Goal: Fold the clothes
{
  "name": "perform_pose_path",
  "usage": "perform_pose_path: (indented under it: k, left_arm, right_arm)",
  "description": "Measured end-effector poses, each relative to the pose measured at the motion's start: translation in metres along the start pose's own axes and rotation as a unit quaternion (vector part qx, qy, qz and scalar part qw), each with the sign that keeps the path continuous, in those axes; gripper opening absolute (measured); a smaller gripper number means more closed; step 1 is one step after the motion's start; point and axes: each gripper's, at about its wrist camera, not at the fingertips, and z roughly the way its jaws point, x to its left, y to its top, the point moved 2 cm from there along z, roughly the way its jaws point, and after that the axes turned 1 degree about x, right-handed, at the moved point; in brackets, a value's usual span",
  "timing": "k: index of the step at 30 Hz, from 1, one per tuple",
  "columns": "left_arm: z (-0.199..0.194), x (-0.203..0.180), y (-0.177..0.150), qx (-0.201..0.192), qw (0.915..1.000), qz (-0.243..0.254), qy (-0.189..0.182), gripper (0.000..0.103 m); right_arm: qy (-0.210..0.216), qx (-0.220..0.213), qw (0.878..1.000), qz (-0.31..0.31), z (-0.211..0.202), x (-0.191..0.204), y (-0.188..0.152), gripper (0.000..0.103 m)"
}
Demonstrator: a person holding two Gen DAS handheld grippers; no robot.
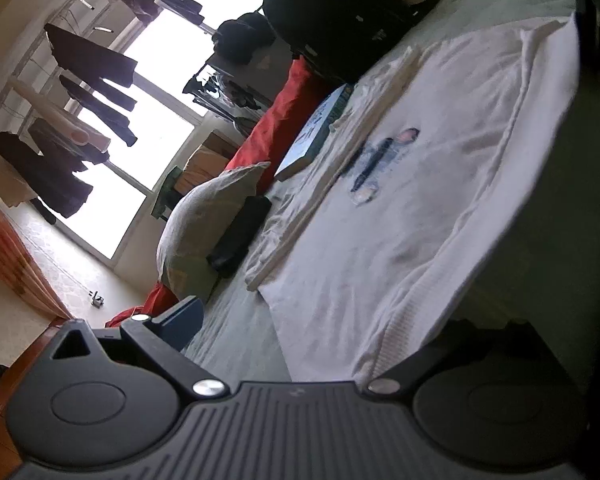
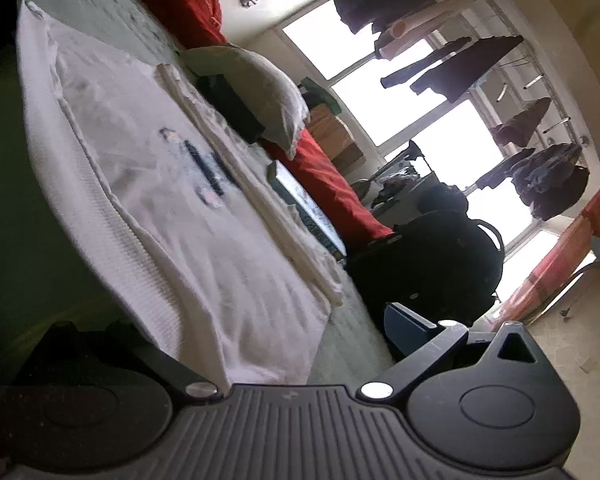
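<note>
You're over a green bed (image 1: 236, 320) by a bright window (image 1: 160, 92); the white shirt (image 1: 380, 220) lies flat, lengthwise along it. Both the left gripper (image 1: 320, 336) and the right gripper (image 2: 260, 344) are spread apart over its hem.

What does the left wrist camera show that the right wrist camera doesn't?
Only the left wrist view shows a reddish-brown wooden surface in its bottom-left corner. Only the right wrist view shows an orange-red curtain beside the window. Both share the white printed T-shirt spread flat on the green bed cover, the grey pillow, the book with a pale cover, the black backpack and dark clothes hanging at the window.
</note>
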Motion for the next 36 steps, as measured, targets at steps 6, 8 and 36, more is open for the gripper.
perform_pose_path:
  k: [6, 8, 36]
  left_arm:
    - [0.010, 0.014, 0.007, 0.007, 0.9997, -0.023, -0.008, 0.101]
    - [0.012, 0.016, 0.009, 0.005, 0.9997, -0.022, -0.006, 0.101]
    - [0.055, 0.040, 0.023, 0.006, 0.9994, -0.034, -0.007, 0.101]
  right_arm:
    - [-0.008, -0.001, 1.000, 0.003, 0.009, -0.010, 0.007, 0.103]
    - [-0.008, -0.002, 1.000, 0.004, 0.013, -0.014, 0.009, 0.103]
    - [-0.024, -0.003, 1.000, 0.007, 0.058, -0.033, 0.029, 0.103]
